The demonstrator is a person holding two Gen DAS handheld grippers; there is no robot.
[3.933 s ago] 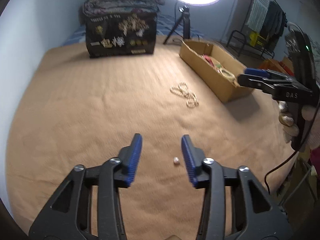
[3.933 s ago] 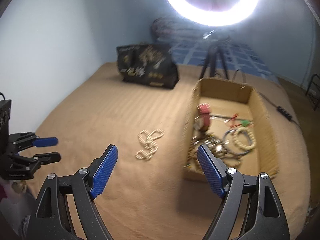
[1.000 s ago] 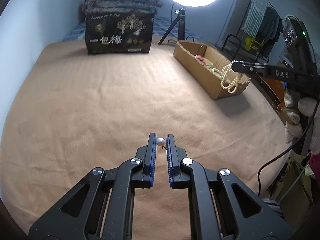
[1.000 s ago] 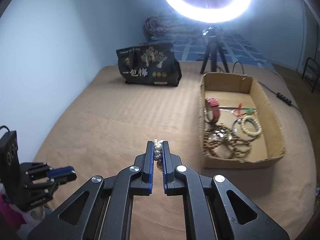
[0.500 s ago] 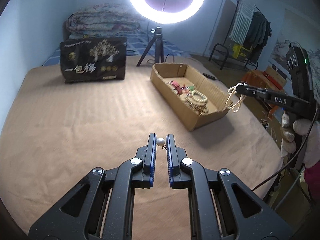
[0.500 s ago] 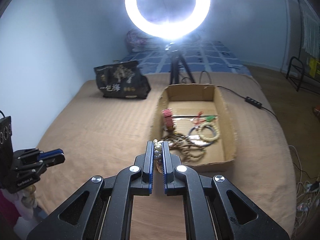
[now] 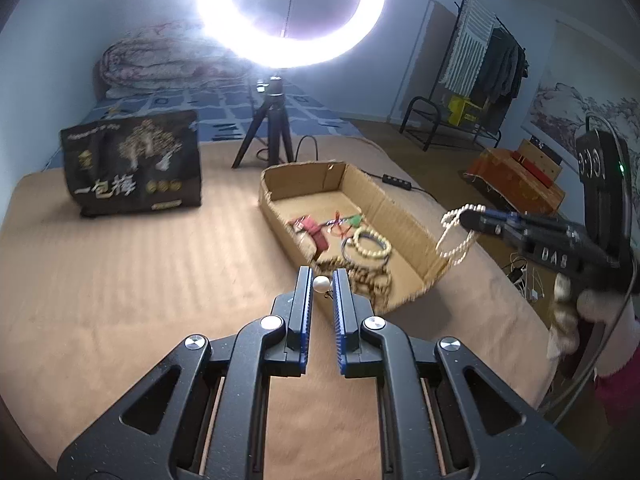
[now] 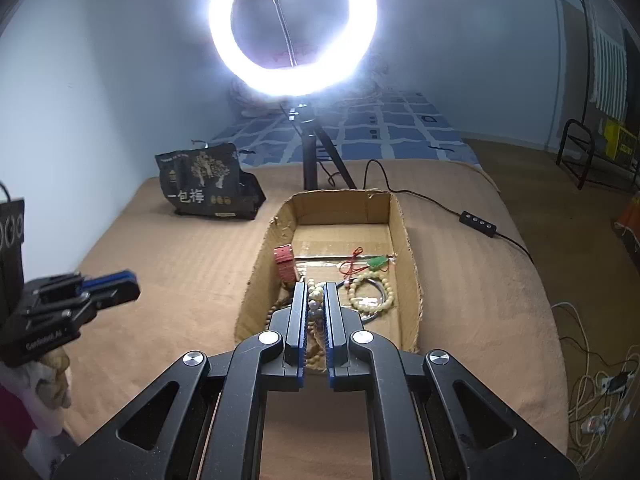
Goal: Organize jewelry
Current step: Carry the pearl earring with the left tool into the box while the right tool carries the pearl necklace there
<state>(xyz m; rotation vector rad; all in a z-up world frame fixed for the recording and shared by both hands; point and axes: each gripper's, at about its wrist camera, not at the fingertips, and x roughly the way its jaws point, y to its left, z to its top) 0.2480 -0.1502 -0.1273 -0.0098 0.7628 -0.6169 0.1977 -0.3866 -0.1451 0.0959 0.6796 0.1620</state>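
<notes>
Left wrist view: the left gripper (image 7: 322, 280) pinches a pearl earring (image 7: 321, 283) just short of the cardboard box's (image 7: 400, 216) near corner. Beyond, the right gripper (image 8: 316, 300), closed on a pearl necklace (image 7: 454, 236), hangs over the near end. Early release could drop the tiny earring outside.

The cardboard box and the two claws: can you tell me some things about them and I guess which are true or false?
1. The left claw pinches a single white pearl. True.
2. The right claw is wide open and holds nothing. False: it is shut on a pearl necklace.
3. The cardboard box already has jewelry in it. True.
4. The red watch strap lies on the brown blanket outside the box. False: it is inside the box.
5. The ring light is switched off. False: it glows brightly.
</notes>
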